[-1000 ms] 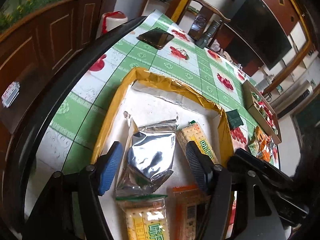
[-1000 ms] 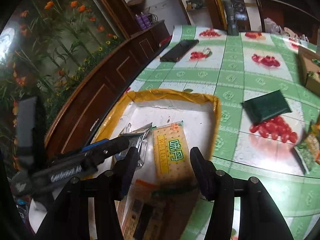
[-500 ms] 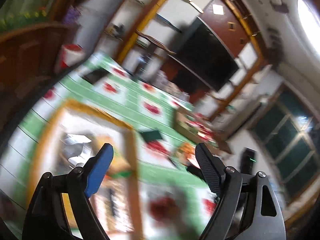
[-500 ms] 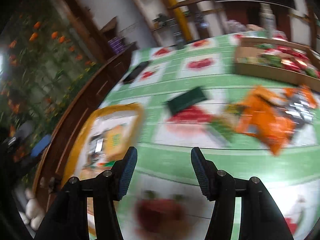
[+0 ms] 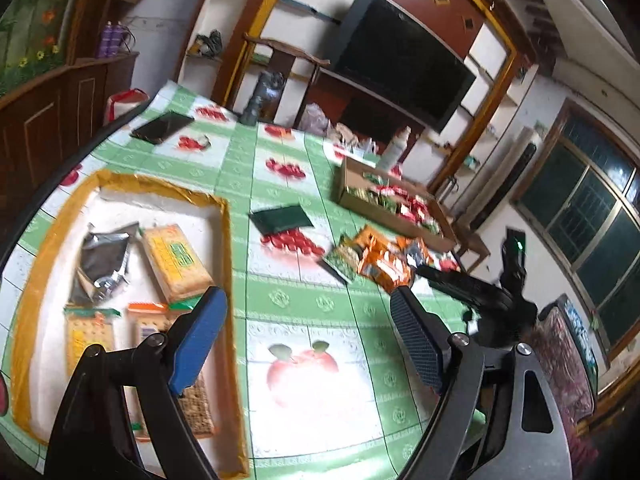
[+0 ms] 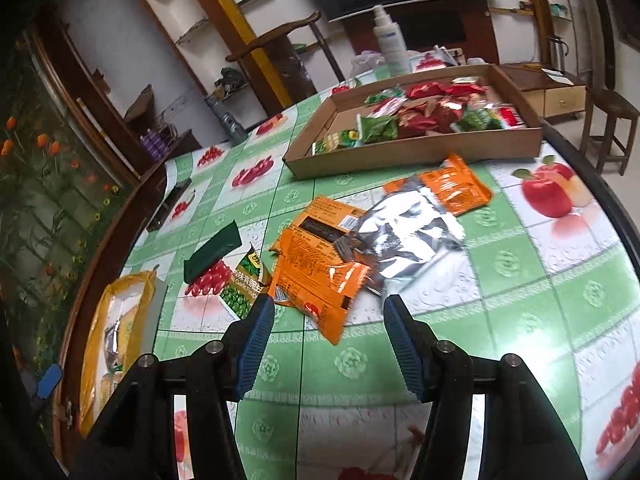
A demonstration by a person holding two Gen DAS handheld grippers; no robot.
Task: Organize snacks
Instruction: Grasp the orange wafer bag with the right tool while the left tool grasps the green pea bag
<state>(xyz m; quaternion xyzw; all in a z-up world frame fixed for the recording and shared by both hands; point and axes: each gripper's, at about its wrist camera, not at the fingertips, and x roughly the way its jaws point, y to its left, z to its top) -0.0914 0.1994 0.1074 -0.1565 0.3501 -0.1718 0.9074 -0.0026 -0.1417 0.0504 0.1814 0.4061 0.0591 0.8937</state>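
Both grippers have swung away from the yellow-rimmed tray (image 5: pixel 226 240) at the table's left edge. The left gripper (image 5: pixel 308 340) hangs wide open, empty. The right gripper (image 6: pixel 328 334), equally wide and empty, faces the orange snack packets (image 6: pixel 320 276) mid-table, before the cardboard box (image 6: pixel 400 152) toward the far edge.

Table (image 5: pixel 320 304): bears everything.
Near tray (image 5: pixel 228 248): left; holds foil pouch (image 5: pixel 102 264) beside cracker pack (image 5: pixel 176 260), more packs in front.
Loose packets (image 6: pixel 340 256): centre, between both trays.
Cardboard tray (image 6: pixel 412 150): behind the packets, filled with snacks.
Phone (image 5: pixel 162 127): far left edge.
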